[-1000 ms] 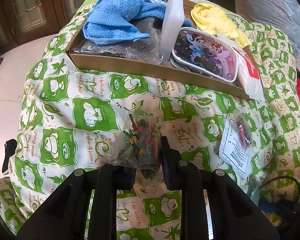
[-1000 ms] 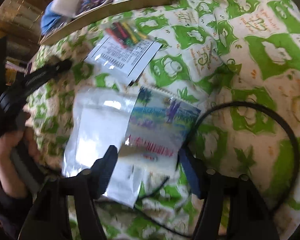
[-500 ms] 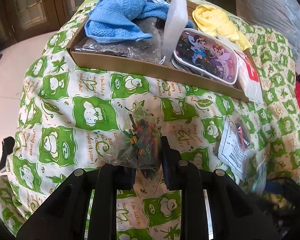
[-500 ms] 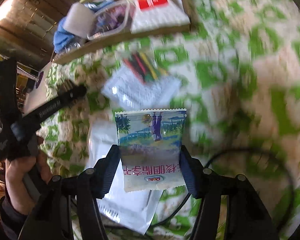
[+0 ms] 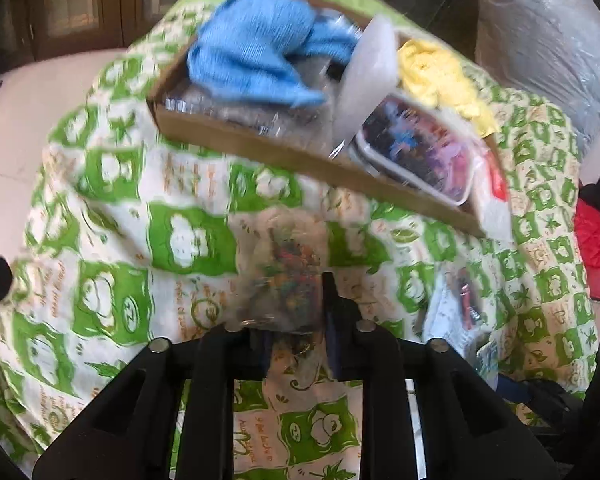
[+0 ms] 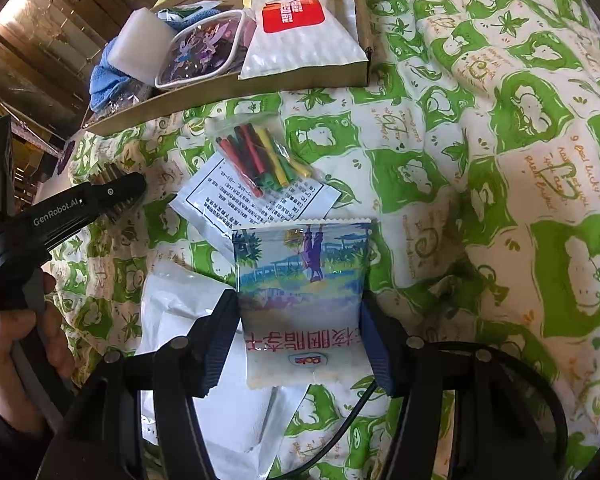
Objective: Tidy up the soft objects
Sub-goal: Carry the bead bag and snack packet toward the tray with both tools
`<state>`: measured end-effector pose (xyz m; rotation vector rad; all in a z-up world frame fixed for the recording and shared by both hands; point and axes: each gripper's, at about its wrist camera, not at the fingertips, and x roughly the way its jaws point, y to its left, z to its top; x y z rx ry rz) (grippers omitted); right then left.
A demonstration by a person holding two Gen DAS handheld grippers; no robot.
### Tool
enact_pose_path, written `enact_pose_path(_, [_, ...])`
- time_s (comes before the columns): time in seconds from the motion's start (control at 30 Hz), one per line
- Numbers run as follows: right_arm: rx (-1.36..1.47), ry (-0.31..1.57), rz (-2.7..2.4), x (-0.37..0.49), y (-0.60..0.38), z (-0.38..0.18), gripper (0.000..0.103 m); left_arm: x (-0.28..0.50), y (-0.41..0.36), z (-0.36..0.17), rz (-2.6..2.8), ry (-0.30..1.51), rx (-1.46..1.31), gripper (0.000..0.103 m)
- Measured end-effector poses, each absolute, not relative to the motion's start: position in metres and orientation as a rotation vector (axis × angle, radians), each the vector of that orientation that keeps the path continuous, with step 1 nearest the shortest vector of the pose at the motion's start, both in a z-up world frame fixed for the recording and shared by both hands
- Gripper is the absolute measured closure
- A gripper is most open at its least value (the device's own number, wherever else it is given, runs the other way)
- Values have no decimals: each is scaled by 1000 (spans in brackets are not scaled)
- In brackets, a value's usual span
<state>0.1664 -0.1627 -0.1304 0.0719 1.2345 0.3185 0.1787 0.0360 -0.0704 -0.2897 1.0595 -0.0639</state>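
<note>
A clear bag of small coloured pieces hangs blurred over the green-and-white quilt. My left gripper is shut on it, the jaws still squeezing in. In the right wrist view the left gripper reaches in from the left, held by a person's hand. My right gripper is shut on a picture-printed snack packet, both pads pressing its side edges, raised above the quilt. The open cardboard box lies beyond, holding a blue towel and a yellow cloth.
The box also holds a white foam block, a fairy-print case and a white packet with a red label. A bag of coloured tubes, a white plastic bag and a black cable lie on the quilt.
My right gripper has closed on the snack packet and lifted it off the white plastic bag, swinging toward the box. The left gripper keeps its bag; its view has tilted and blurred.
</note>
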Motion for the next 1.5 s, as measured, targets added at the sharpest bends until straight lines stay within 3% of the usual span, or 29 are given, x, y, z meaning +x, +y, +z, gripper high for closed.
enact_pose_path(0.47, [107, 1177, 349, 151, -193, -95, 44, 166, 13, -47, -109, 965, -201, 85])
enact_pose_path(1.5, [66, 1180, 312, 147, -185, -88, 44, 159, 8, -33, -111, 915, -148, 85])
